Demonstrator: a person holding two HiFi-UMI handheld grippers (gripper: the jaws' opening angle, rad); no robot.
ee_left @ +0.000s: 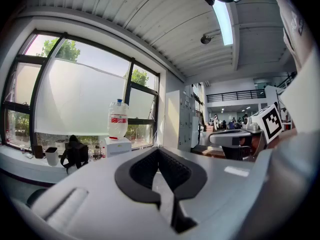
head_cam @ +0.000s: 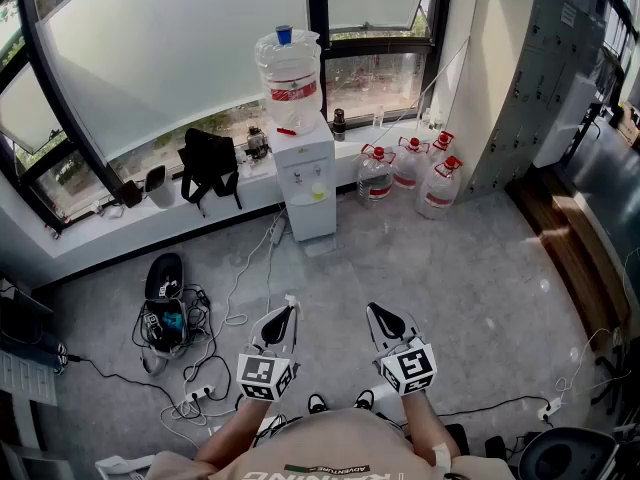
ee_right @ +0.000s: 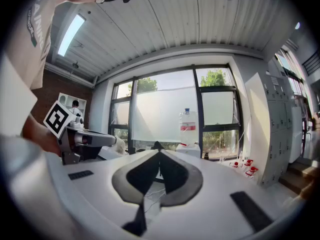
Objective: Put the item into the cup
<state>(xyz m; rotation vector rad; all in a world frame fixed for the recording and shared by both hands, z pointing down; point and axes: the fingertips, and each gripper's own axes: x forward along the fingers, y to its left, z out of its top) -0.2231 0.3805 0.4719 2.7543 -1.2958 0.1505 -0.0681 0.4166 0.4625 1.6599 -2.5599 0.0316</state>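
I see no cup and no loose item that I can tell apart as the task's objects. In the head view my left gripper (head_cam: pixel 290 304) and right gripper (head_cam: pixel 371 309) are held side by side over the grey floor, pointing toward a white water dispenser (head_cam: pixel 305 175). Both are shut with nothing between the jaws. In the left gripper view the black pads of the left gripper (ee_left: pixel 158 150) meet at the tip. The right gripper view shows the right gripper (ee_right: pixel 159 153) closed the same way.
A large water bottle (head_cam: pixel 289 72) tops the dispenser. Three spare jugs (head_cam: pixel 410 172) stand on the floor to its right. A black backpack (head_cam: pixel 208 162) and a white pot (head_cam: pixel 160 186) sit on the window sill. Cables and power strips (head_cam: pixel 200 358) lie at the left, lockers (head_cam: pixel 545 78) at the right.
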